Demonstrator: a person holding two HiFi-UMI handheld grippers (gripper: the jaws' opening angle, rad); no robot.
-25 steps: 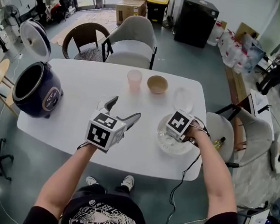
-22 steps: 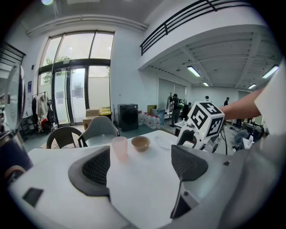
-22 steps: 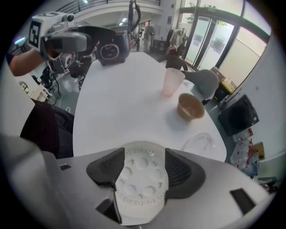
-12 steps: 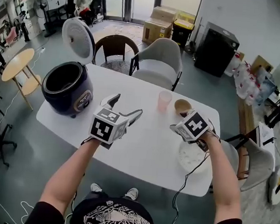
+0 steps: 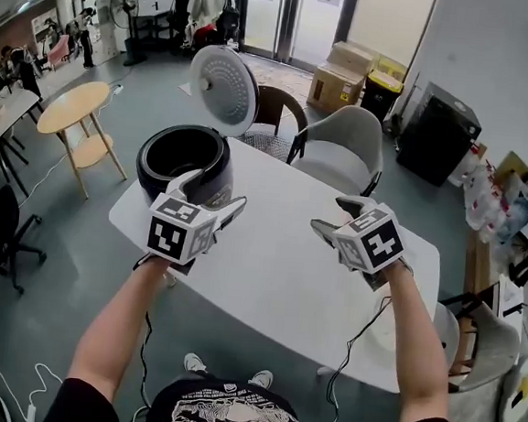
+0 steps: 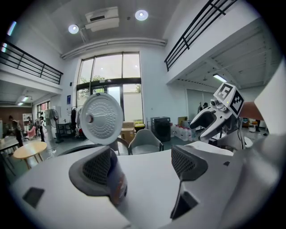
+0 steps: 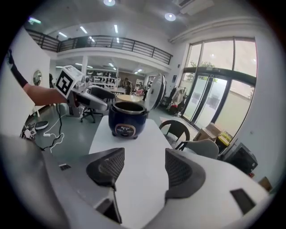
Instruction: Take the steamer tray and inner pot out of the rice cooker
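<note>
Over the near half of the white bench [image 5: 278, 262], both grippers hang in the air, neither touching anything. The left gripper [image 5: 212, 192] has its fingers [image 6: 96, 167] spread wide with only bare bench top between them; one finger overlaps the dark blue rice cooker [image 5: 186, 157] in its own view, but it stands short of the cooker and nothing is held. The right gripper [image 5: 330, 214] also has its fingers [image 7: 107, 166] wide apart and empty, aimed across the bench at the cooker, which stands well away from it. Both forearms reach forward from the person's body, roughly parallel. The left gripper is tipped only slightly down and the right one more steeply. The cooker sits at the far left corner of the bench, close to the edge, its white lid [image 5: 225, 78] raised upright behind it. Its mouth shows a dark hollow with a pale rim; whether the steamer tray or the inner pot is inside cannot be told. The bench surface between the grippers and the cooker is bare, and a grey chair [image 5: 343, 148] stands against the far edge.
</note>
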